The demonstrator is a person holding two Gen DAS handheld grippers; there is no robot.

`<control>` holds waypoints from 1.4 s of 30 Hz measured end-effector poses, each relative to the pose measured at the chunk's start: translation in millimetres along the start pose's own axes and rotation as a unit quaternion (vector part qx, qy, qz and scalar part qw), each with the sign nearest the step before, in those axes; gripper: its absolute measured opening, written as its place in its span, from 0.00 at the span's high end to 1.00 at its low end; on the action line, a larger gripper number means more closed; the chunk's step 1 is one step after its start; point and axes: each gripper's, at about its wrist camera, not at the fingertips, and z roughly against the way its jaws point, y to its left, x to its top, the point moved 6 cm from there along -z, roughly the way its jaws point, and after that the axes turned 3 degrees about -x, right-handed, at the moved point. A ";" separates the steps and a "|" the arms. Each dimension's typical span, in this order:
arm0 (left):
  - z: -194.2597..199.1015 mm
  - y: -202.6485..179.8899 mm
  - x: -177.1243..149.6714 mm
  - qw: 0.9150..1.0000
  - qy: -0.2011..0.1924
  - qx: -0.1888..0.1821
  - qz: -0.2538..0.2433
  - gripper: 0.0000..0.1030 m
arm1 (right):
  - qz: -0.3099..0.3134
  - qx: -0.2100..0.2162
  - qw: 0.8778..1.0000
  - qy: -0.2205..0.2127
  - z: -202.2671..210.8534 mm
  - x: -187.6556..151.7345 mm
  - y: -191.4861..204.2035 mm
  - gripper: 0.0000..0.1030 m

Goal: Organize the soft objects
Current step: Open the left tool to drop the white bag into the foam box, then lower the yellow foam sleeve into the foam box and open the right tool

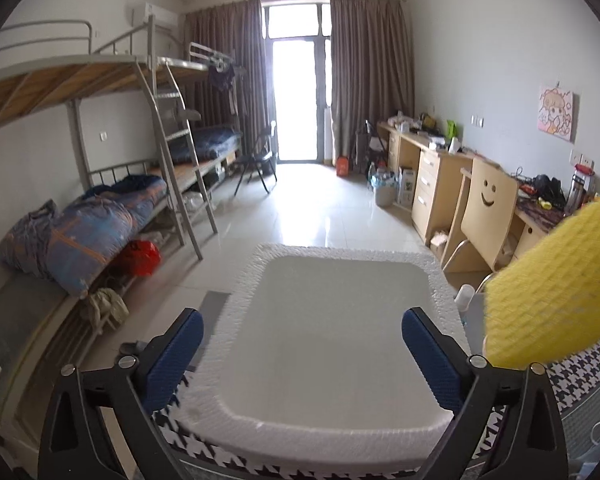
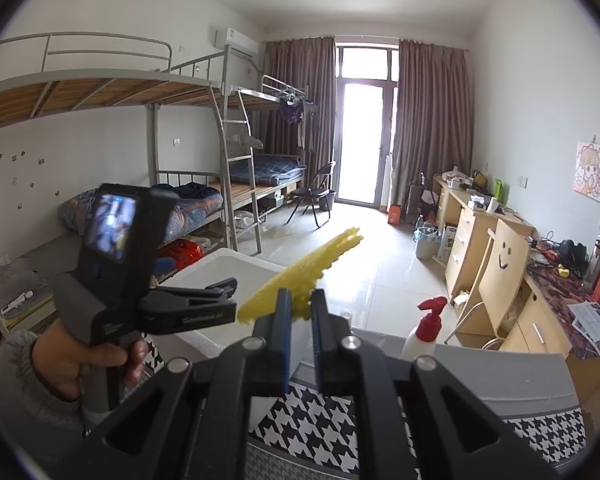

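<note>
My right gripper (image 2: 300, 312) is shut on a yellow waffle-textured sponge cloth (image 2: 304, 270) and holds it in the air above the right side of a white foam box (image 2: 220, 264). The same yellow cloth (image 1: 556, 284) fills the right edge of the left wrist view. My left gripper (image 1: 300, 344) is open and empty, its blue pads spread wide over the near half of the white foam box (image 1: 340, 264). The box looks empty inside. In the right wrist view the left gripper (image 2: 228, 296) is seen from the side, held by a hand.
The box rests on a houndstooth-patterned cloth (image 2: 308, 420) over a grey table. A white spray bottle with a red top (image 2: 426, 328) stands right of the box. Bunk beds (image 1: 100, 200) line the left wall; desks and a smiley chair (image 1: 488, 208) line the right.
</note>
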 end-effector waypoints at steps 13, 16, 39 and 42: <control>62.4 43.2 -9.3 0.997 -0.058 0.010 0.042 0.01 | 0.006 0.015 1.000 0.015 -23.5 2.2 18.6 0.88; 74.2 48.5 -17.5 0.996 -0.070 0.009 0.051 0.01 | 0.008 0.019 1.000 0.016 -27.6 3.6 23.1 0.88; 115.6 50.9 -75.1 0.995 -0.082 0.011 0.057 0.01 | 0.010 0.041 0.997 0.067 -74.5 -7.2 42.7 0.88; 115.3 47.0 -78.4 0.995 -0.079 0.008 0.053 0.01 | 0.000 0.050 0.995 0.088 -85.6 -12.5 44.1 0.88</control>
